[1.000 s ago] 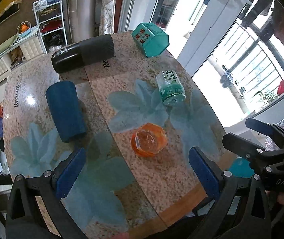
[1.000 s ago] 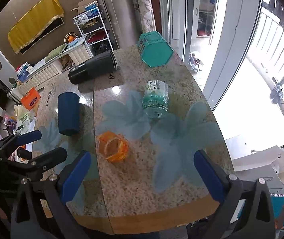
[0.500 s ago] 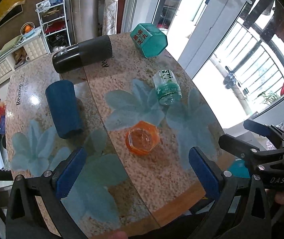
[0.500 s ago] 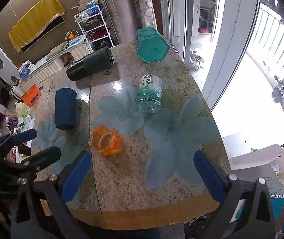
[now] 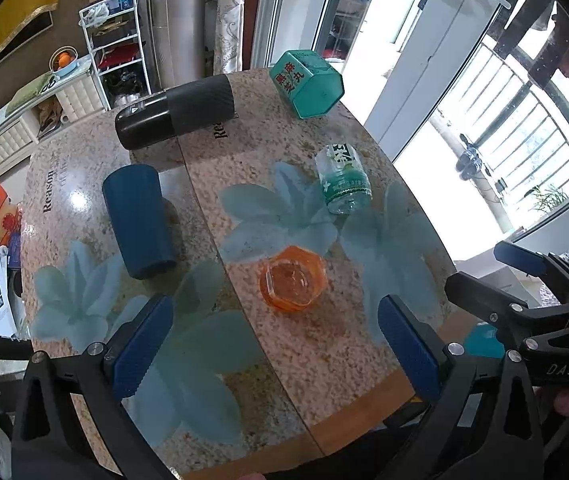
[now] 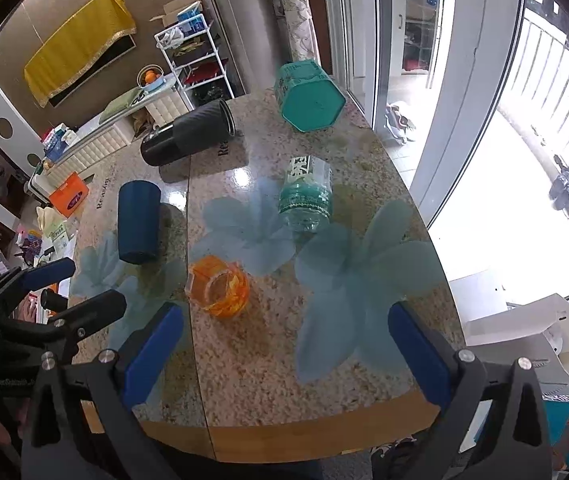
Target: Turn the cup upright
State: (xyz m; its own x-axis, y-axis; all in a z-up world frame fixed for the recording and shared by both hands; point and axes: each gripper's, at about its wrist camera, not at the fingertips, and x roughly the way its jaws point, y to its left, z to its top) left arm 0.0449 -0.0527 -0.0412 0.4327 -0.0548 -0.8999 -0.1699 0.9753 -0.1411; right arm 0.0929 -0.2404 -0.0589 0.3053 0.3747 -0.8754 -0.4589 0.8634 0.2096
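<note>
Several cups lie on their sides on a speckled table [image 5: 324, 360] with blue flower prints. A dark blue cup [image 5: 138, 216] [image 6: 138, 218] lies at the left. A black tumbler [image 5: 174, 110] [image 6: 188, 134] lies behind it. A clear green-labelled cup [image 5: 344, 184] [image 6: 304, 196] lies right of centre. A small orange glass cup [image 5: 292, 280] [image 6: 218, 286] sits nearest. My left gripper [image 5: 276, 352] is open and empty above the near table part, just short of the orange cup. My right gripper [image 6: 284, 354] is open and empty above the near edge.
A teal hexagonal tin [image 5: 306, 82] [image 6: 308, 96] lies at the far end of the table. The table's right edge runs beside glass balcony doors [image 6: 464, 80]. A white shelf rack [image 5: 112, 40] and low cabinets stand beyond the far left edge.
Both grippers have drawn back slightly from the table, so the cups sit a little farther off in both views. Both stay open and empty. No cup has moved.
</note>
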